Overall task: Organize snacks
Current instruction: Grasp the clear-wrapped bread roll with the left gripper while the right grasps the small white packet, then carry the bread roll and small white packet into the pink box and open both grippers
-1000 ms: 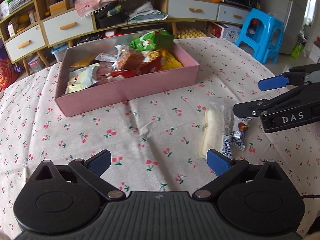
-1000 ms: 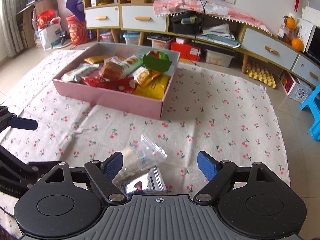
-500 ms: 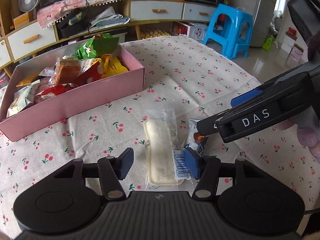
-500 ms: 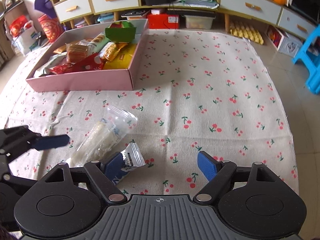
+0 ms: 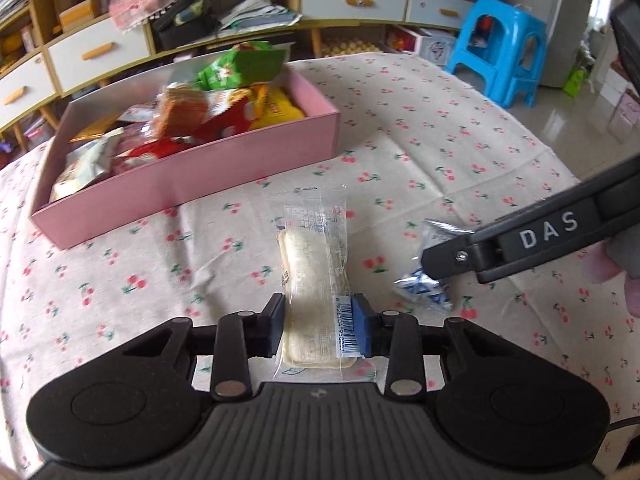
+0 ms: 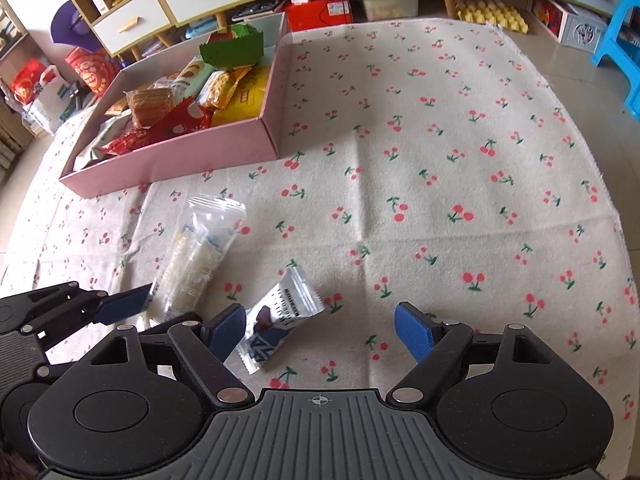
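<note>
The left tongs (image 5: 318,330) are closed on the near end of a long pale snack in a clear wrapper (image 5: 314,264), which lies on the cherry-print cloth (image 5: 460,152). Both blue pads (image 5: 362,330) are seen against the sides of the wrapper, one of them over its barcode label. The jaws have just been closing, with this snack between them. The rest of the wrapper stretches away from the tongs toward the pink box (image 5: 188,180), which sits farther ahead and to the left of the jaws and is filled with assorted packets: a green one at the far end, yellow, red and brown ones in the middle.

The right tongs (image 6: 320,330) are held open wide. A small white-and-blue packet (image 6: 280,314) lies on the cloth between the two pads, close beside the left pad (image 6: 226,330) and well short of the right one; whether the left pad touches it cannot be told. In the left wrist view the same packet (image 5: 426,286) is seen just to the right of the left tongs, partly covered by a black finger of the right tongs marked "DAS" (image 5: 520,240). In the right wrist view the left tongs (image 6: 120,306) are seen at the lower left, their pad against the long snack (image 6: 196,256).

A blue plastic stool (image 5: 500,52) stands on the floor beyond the cloth, far ahead and to the right of the left tongs.
</note>
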Demonstrator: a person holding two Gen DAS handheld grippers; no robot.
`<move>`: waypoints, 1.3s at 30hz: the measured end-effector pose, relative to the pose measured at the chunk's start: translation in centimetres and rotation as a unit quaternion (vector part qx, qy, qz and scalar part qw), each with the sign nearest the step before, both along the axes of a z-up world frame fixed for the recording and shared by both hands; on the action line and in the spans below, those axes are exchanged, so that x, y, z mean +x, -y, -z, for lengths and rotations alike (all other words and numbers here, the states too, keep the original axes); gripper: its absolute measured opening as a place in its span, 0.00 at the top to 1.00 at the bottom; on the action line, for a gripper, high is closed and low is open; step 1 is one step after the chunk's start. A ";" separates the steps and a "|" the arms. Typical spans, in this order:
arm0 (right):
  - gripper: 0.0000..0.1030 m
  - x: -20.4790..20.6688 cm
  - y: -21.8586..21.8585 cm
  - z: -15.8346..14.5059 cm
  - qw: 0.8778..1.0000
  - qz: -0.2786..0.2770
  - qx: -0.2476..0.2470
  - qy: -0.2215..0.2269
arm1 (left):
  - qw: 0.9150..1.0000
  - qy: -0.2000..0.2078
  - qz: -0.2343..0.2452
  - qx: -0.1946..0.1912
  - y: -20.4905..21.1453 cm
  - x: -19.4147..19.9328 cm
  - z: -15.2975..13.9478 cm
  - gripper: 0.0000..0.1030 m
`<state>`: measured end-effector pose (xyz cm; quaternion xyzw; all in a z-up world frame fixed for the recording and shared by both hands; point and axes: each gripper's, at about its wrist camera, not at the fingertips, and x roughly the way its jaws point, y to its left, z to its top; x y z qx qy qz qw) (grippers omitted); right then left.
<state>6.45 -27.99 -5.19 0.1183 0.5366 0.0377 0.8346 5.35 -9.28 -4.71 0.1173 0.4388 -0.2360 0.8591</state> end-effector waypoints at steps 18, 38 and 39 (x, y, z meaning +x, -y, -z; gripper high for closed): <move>0.45 0.7 -2.8 0.0 1.000 0.015 -0.009 0.001 | 0.999 0.001 -0.052 0.011 -2.7 0.6 -0.3 0.66; 0.78 0.5 -4.1 -0.2 1.000 -0.010 -0.012 0.012 | 0.998 -0.003 -0.067 -0.013 -3.3 1.5 -0.3 0.71; 0.79 0.5 -4.1 -0.2 1.000 -0.009 -0.009 0.012 | 0.998 -0.006 -0.068 -0.014 -3.3 1.5 -0.4 0.71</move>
